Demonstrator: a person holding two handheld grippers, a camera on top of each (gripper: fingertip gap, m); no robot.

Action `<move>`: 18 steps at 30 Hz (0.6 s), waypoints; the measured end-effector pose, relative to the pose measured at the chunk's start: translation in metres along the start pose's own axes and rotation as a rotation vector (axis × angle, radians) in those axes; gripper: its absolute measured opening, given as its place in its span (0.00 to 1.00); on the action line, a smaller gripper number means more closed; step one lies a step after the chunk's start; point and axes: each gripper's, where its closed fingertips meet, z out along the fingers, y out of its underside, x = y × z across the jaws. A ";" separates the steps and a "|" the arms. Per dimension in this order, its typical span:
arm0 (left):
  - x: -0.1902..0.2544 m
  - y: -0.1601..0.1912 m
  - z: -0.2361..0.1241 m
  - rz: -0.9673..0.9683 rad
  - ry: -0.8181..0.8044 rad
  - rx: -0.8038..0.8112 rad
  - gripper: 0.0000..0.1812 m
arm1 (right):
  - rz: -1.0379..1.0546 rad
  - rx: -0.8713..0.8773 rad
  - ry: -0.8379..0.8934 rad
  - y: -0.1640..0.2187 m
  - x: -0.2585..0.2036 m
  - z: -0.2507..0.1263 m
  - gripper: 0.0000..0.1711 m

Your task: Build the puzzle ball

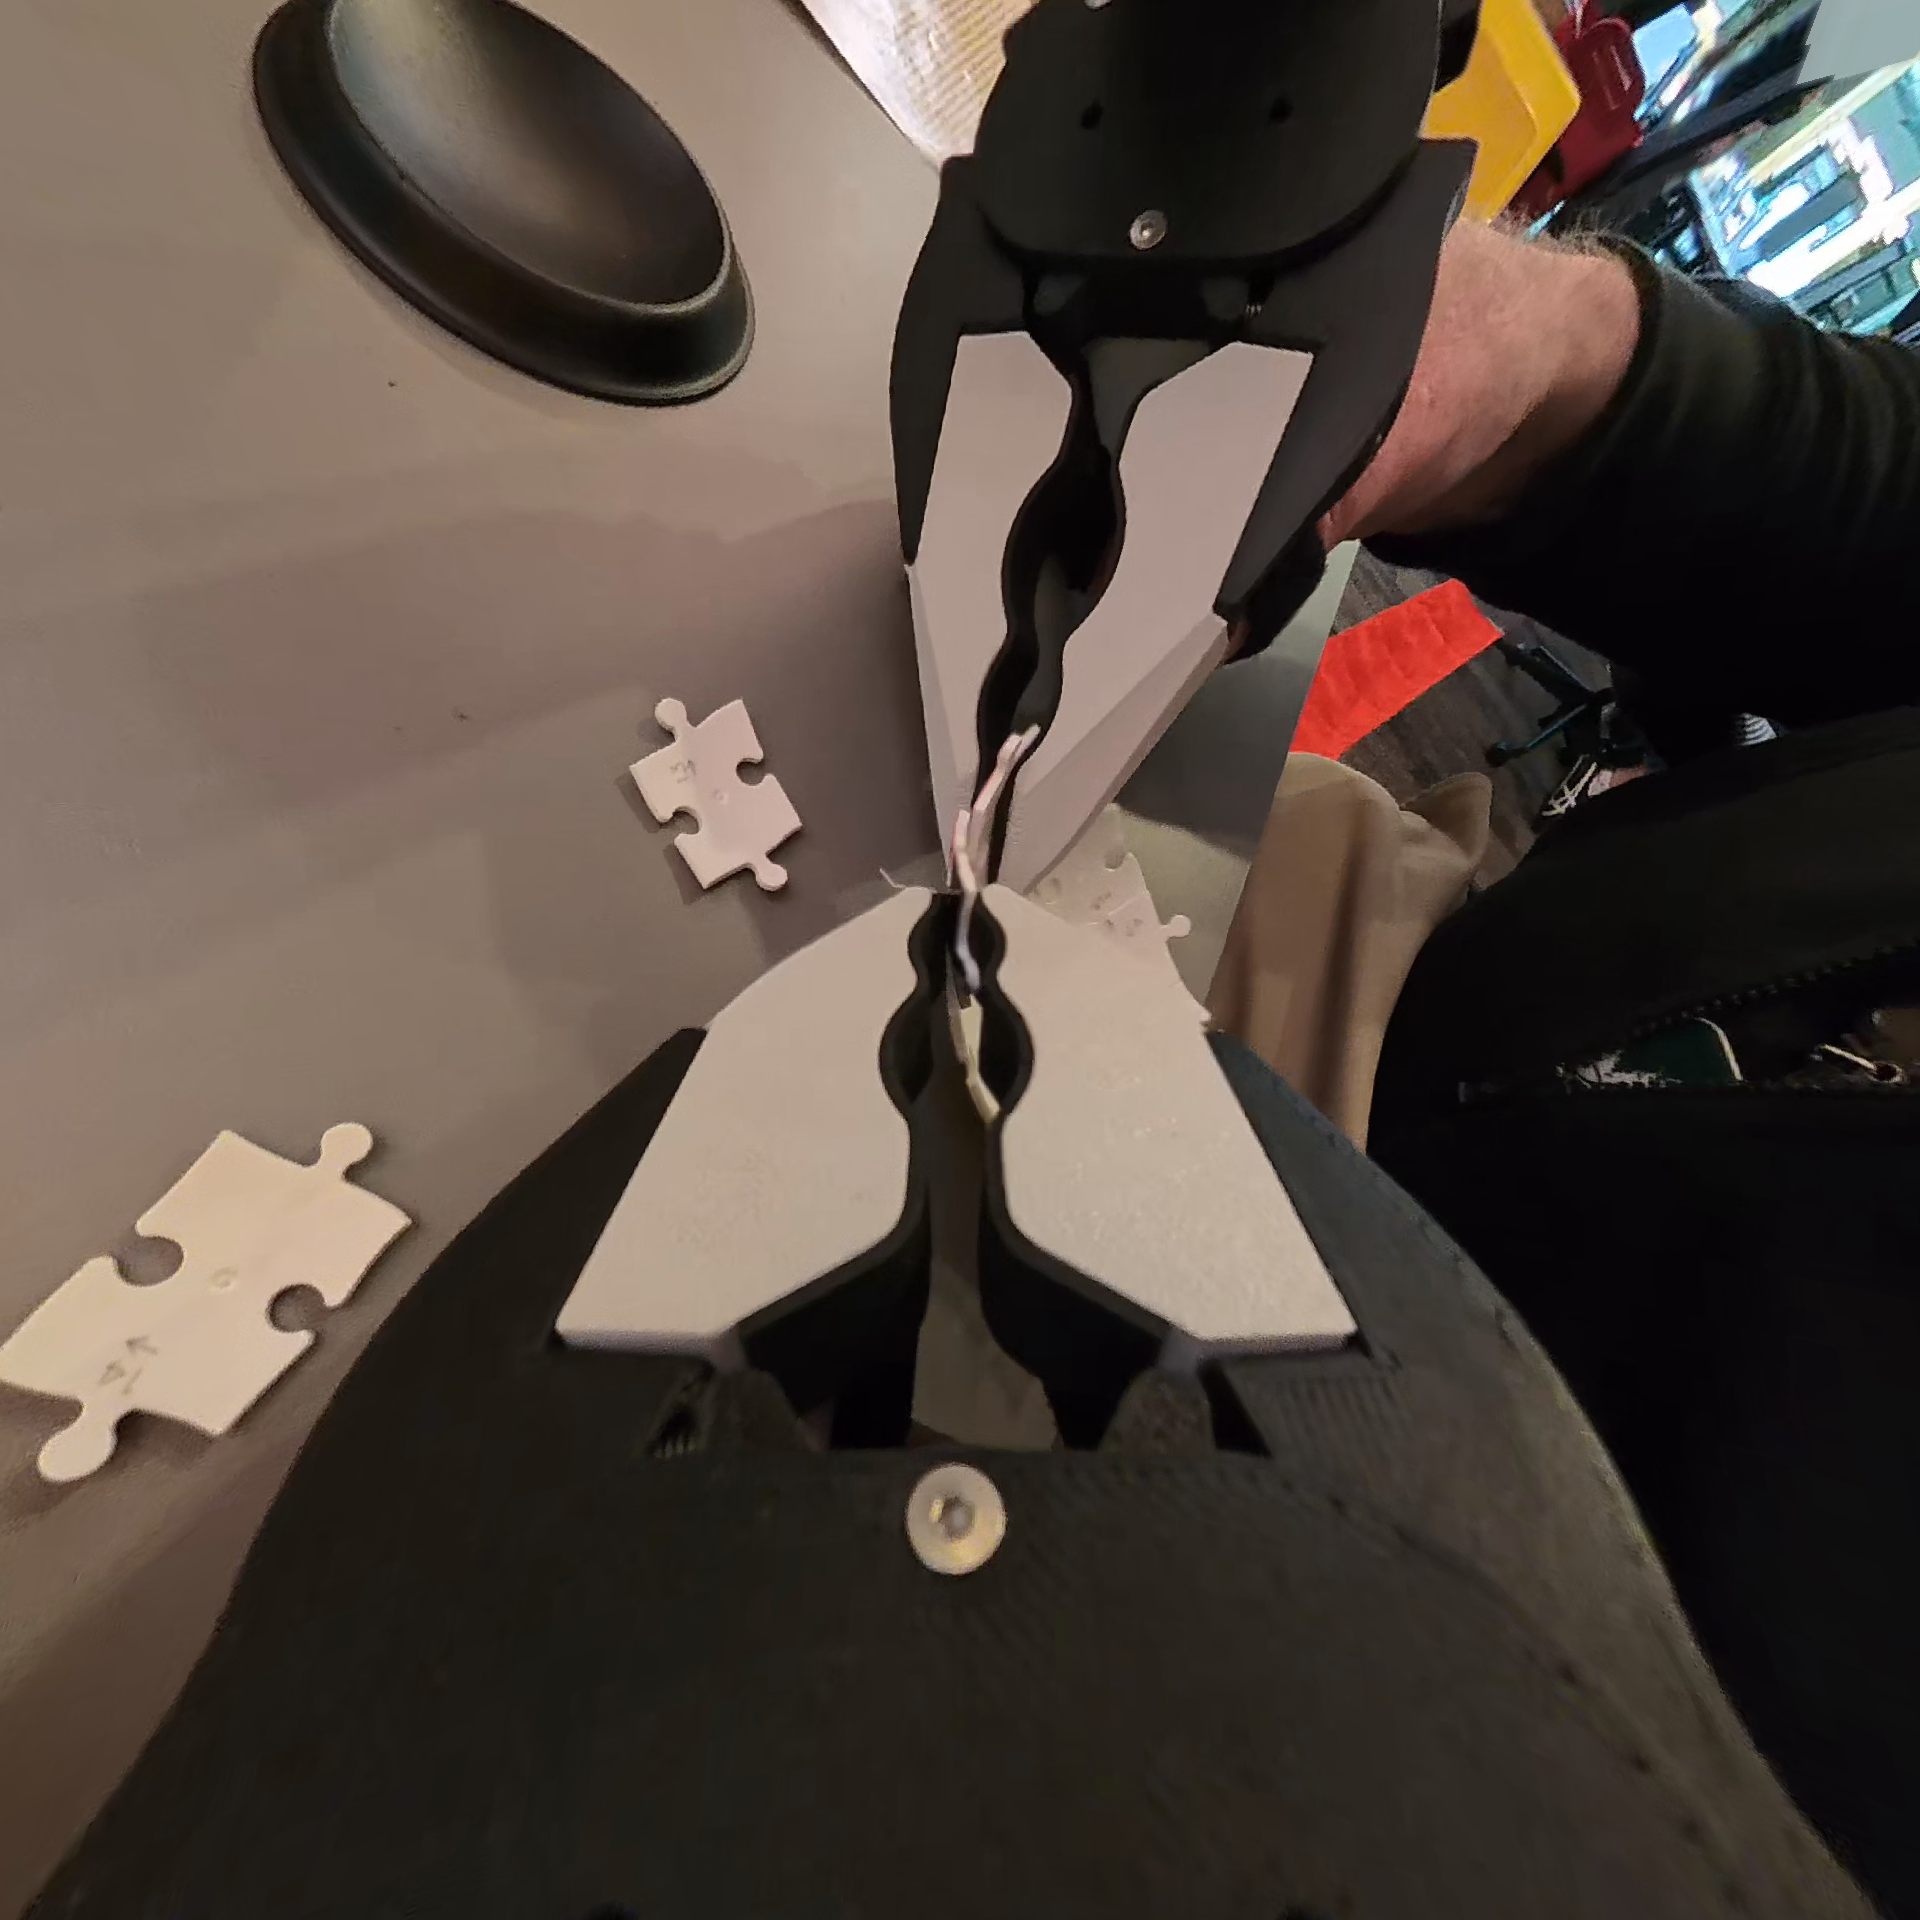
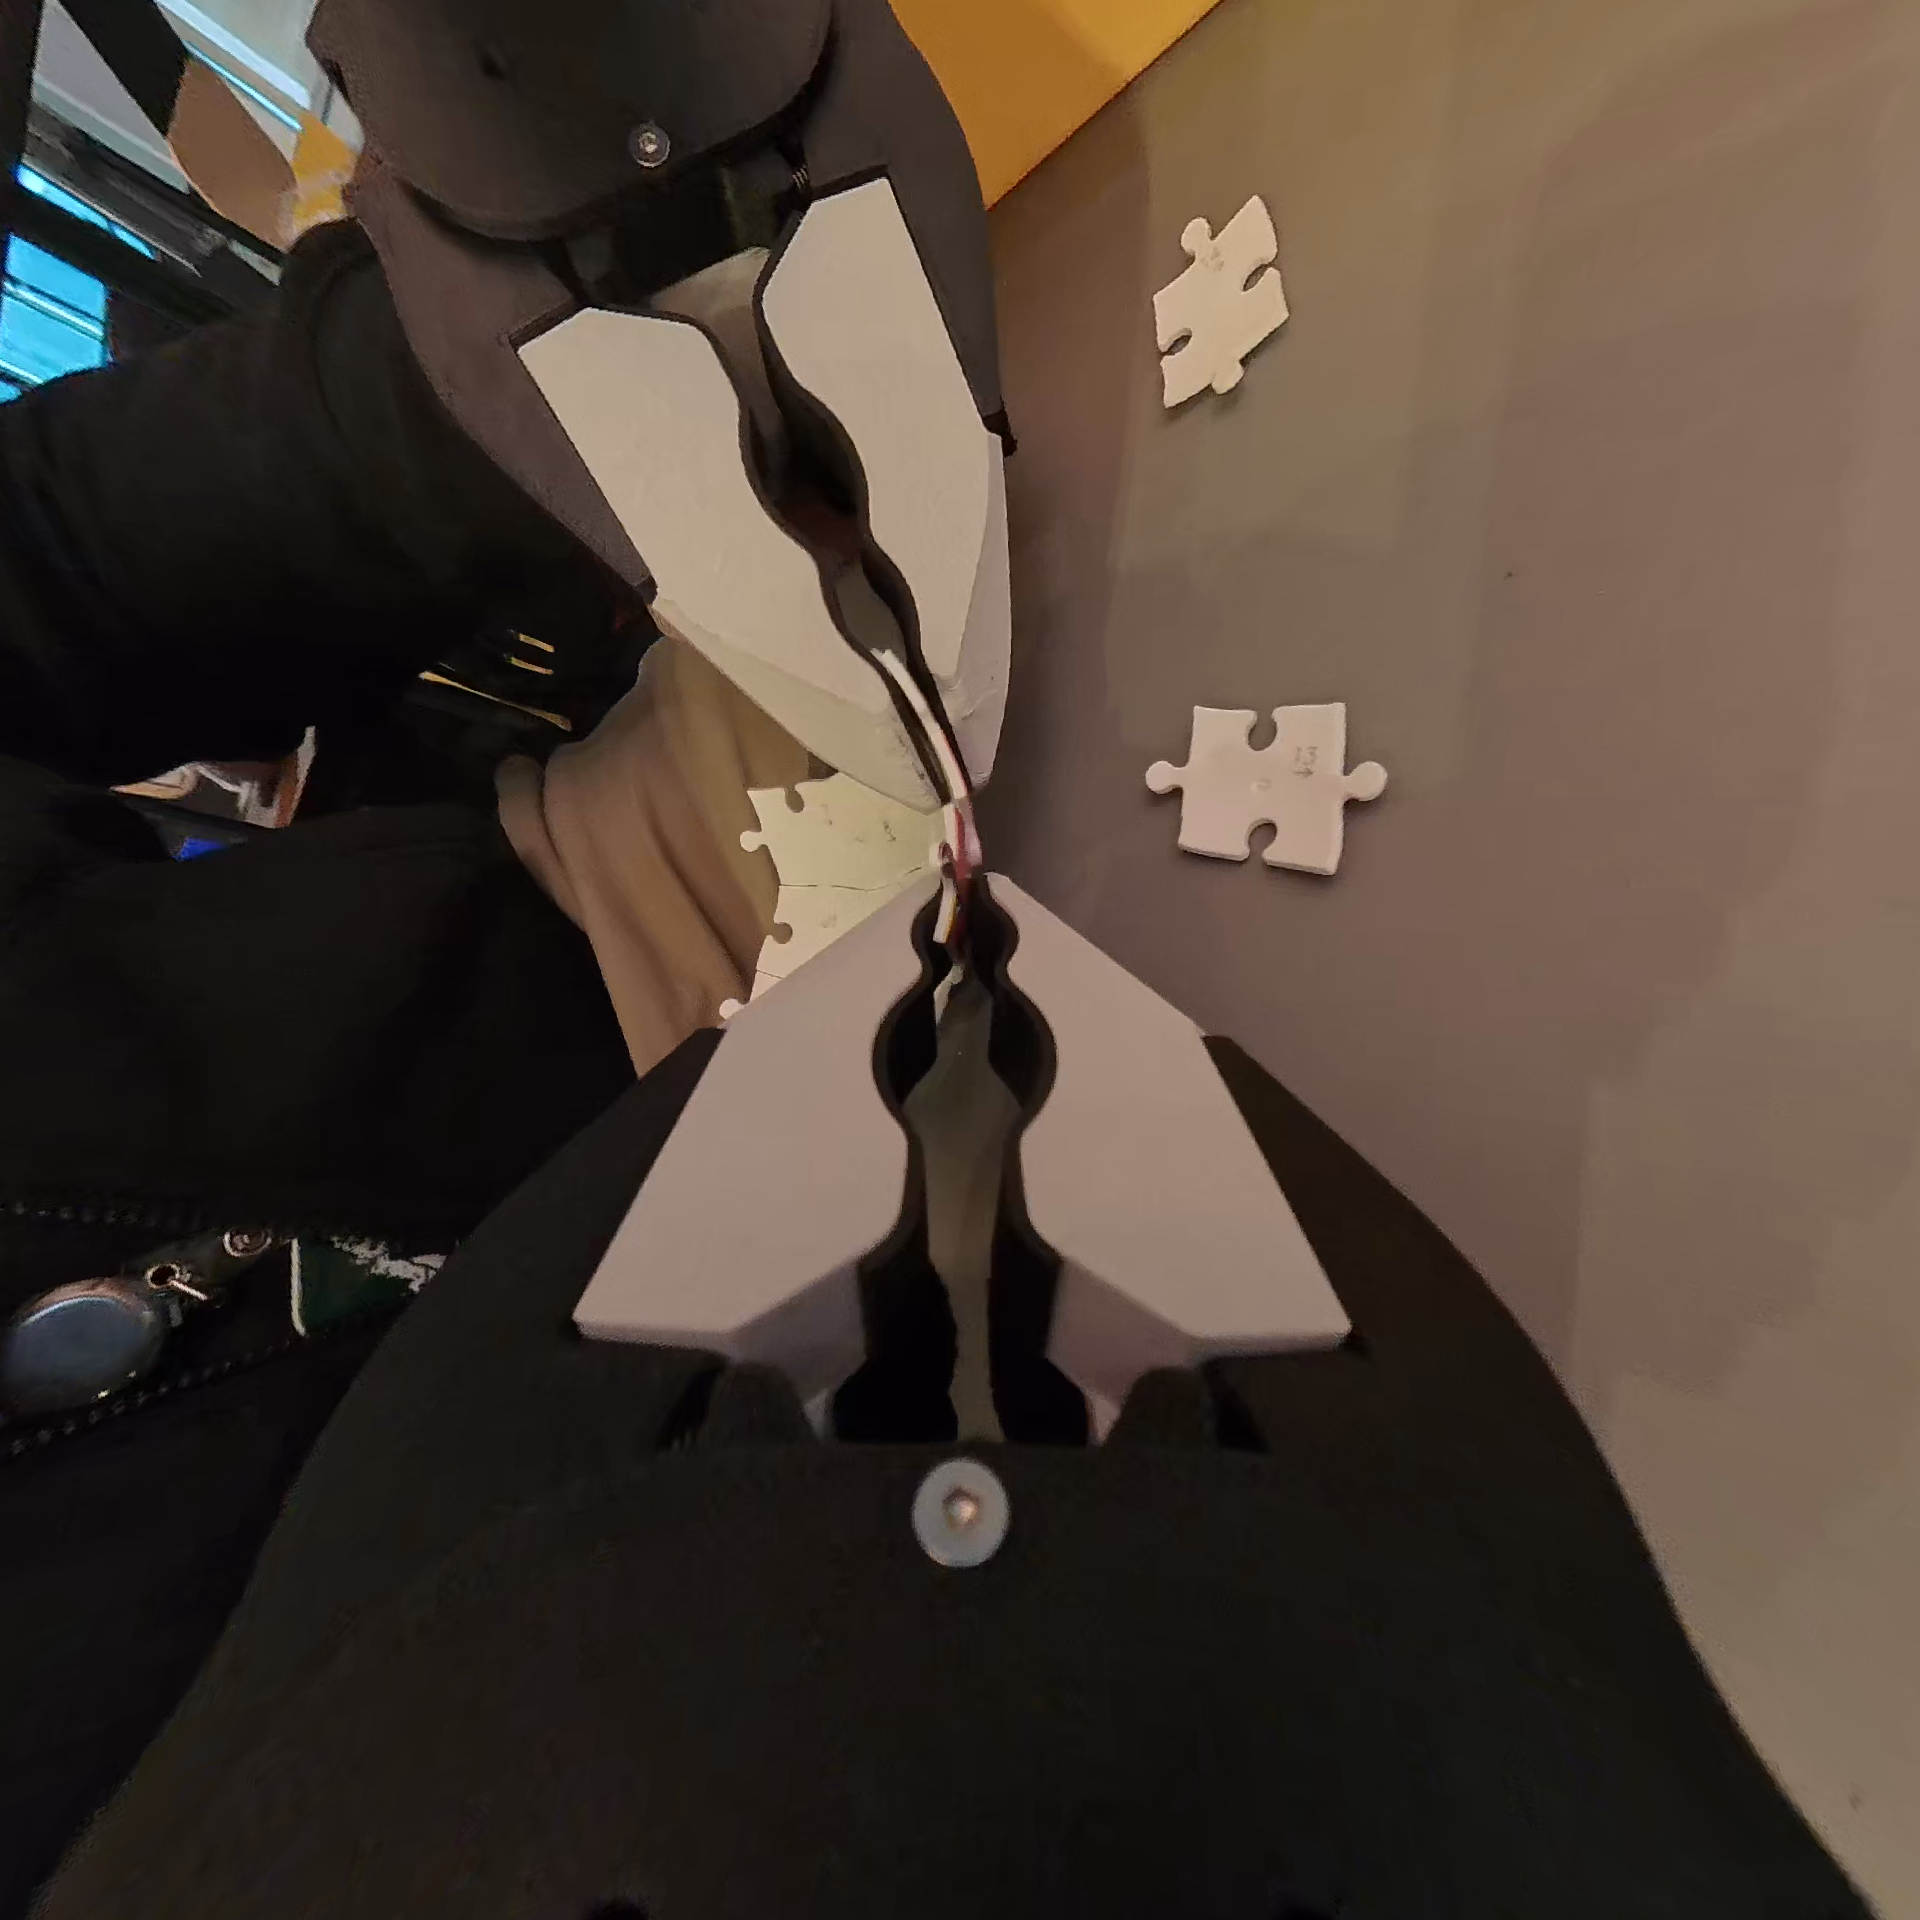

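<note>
A partly built section of the puzzle ball [image 2: 831, 862] is being held in the air between the two grippers, just off the edge of the grey table [image 1: 312, 623]. The left gripper [image 1: 961, 920] is being kept clenched on a thin edge of this curved white assembly, and the right gripper [image 2: 961, 904] is likewise being kept clenched on it from the opposite side, so that the two sets of tips are nearly meeting at the seam. Several joined pieces are being shown in the assembly, but how many cannot be told, since most of it is being hidden behind the fingers.

The task is judged to be partway through: a patch is being formed, yet nothing close to a closed sphere is being shown. Two loose pieces are still lying flat on the table: a near loose piece [image 1: 717, 795] just beside the held assembly and a far loose piece [image 1: 208, 1299] well apart from it. Both are being left to be fitted, and more may be out of view.

The table beside the assembly is being seen as smooth, matte and grey, with a black oval insert [image 1: 509, 197] set into it well beyond the assembly. A yellow bin [image 1: 1507, 94] and cluttered shelving are being glimpsed behind the assembly, and a person's dark sleeve [image 1: 1714, 436] and dark clothing below.
</note>
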 end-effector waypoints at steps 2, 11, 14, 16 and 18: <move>-0.001 0.002 0.001 0.014 -0.006 -0.018 0.02 | 0.022 -0.006 -0.009 0.001 0.001 0.001 0.00; 0.000 0.003 0.002 0.067 0.003 -0.033 0.01 | 0.064 -0.014 -0.040 0.002 0.000 0.001 0.00; 0.001 0.003 0.001 0.088 0.007 -0.034 0.02 | 0.066 -0.013 -0.047 0.002 -0.001 0.001 0.00; 0.000 0.003 0.001 0.083 0.011 -0.032 0.02 | 0.064 -0.012 -0.048 0.002 -0.001 0.001 0.00; 0.000 0.001 0.000 0.070 0.017 -0.022 0.01 | 0.043 -0.004 -0.039 0.000 0.000 0.000 0.00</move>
